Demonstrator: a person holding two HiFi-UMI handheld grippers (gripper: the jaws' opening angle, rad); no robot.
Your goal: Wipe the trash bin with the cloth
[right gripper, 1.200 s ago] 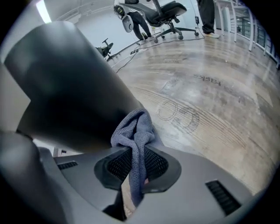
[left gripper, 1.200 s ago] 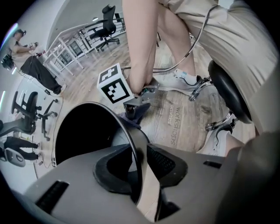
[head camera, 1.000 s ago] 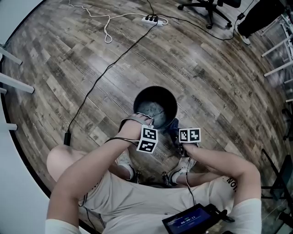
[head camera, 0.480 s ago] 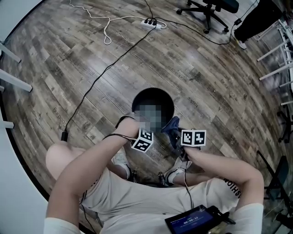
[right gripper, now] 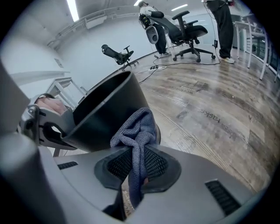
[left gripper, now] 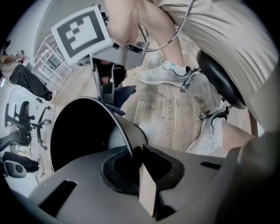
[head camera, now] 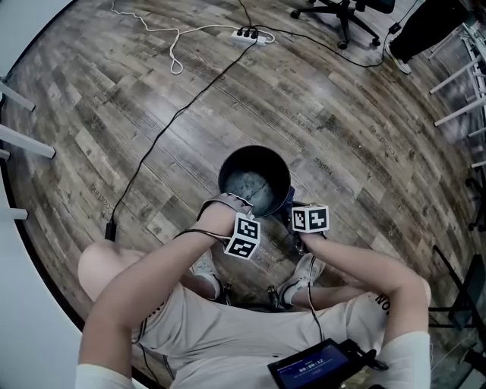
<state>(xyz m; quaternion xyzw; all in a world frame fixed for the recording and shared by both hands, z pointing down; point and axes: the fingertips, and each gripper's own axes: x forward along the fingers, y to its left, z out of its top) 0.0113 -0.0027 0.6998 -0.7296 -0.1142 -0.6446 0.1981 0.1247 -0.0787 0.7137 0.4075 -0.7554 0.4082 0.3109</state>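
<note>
On the left of the wooden floor point(head camera: 342, 129), a black cable point(head camera: 163, 129) runs from a power strip point(head camera: 247, 33) down toward the seated person's knee. Next comes the left gripper point(left gripper: 134, 154), pointing straight down at the near-left edge of the trash bin point(head camera: 258, 156). Its jaws have just been closing, and the thin rim of the bin runs down between them, pinched by the pads. The dark round bin stands on the floor just ahead of the person's shoes point(head camera: 206, 267). On the bin's right side, the right gripper point(right gripper: 139, 175) is clamped on a blue-grey cloth point(right gripper: 138, 129). The bunched cloth sticks out beyond the jaws and lies against the outside wall of the bin. An office chair point(head camera: 345, 11) stands well apart at the upper right.
</note>
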